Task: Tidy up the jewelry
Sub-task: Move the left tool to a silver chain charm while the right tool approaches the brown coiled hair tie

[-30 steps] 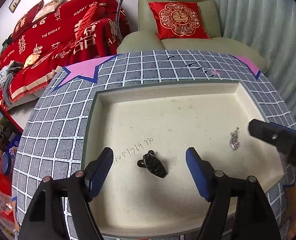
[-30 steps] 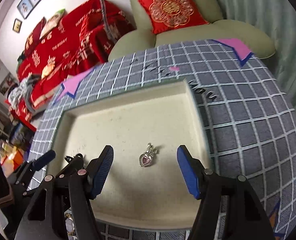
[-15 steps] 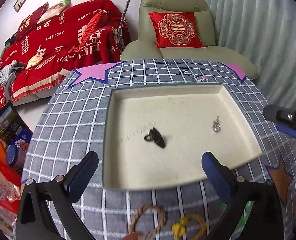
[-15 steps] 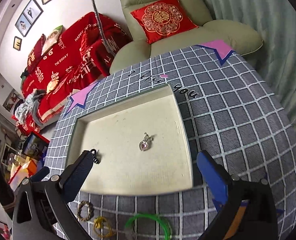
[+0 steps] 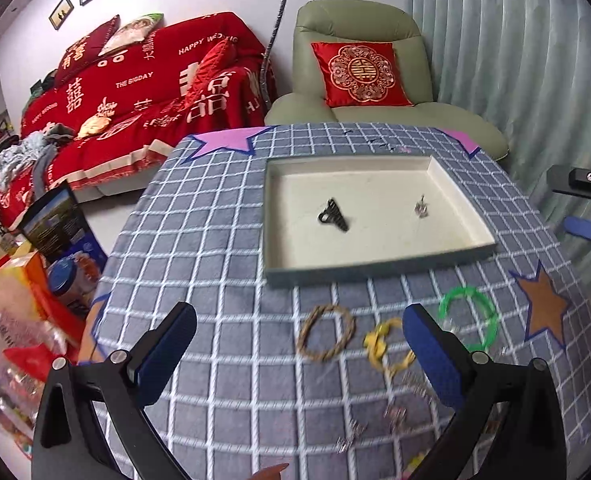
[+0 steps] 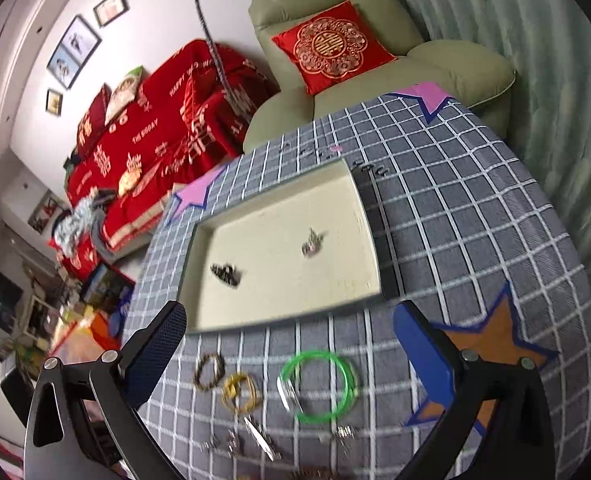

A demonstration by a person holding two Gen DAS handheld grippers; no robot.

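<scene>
Two pieces already lie in the cream tray (image 5: 461, 216), a black hair clip (image 5: 332, 216) toward its nine o'clock side and a silver heart pendant (image 5: 420, 207) toward three o'clock. Both sets of fingers stand over the loose pieces on the checked counter (image 5: 199, 240), so the step in hand looks like the pause between a drop-off and the next pick.

The left gripper (image 5: 299, 354) has just been opening its jaws; they now stand spread wide with nothing held between them. In the left wrist view, a braided brown ring bracelet (image 5: 326, 332) lies on the cloth between the two fingers, nearer the twelve o'clock end of the gap. A yellow bracelet (image 5: 385, 346) sits just inside the finger at three o'clock. Small silver trinkets (image 5: 393, 416) lie blurred toward six o'clock.

The right gripper (image 6: 289, 346) has likewise just been opening, and it too is spread wide and empty. In the right wrist view, the brown bracelet (image 6: 209, 372) and the yellow one (image 6: 241, 394) lie toward its nine o'clock finger. A green bangle (image 6: 317, 386) lies near the centre of the gap. Silver bits lie scattered at six o'clock, too blurred to name.

The next move probably calls for each hand to choose one piece, lower the fingers to the cloth and close across a rim. The thin bangle lies flat, so the fingertips must reach right down to the fabric or they may slide over it.
</scene>
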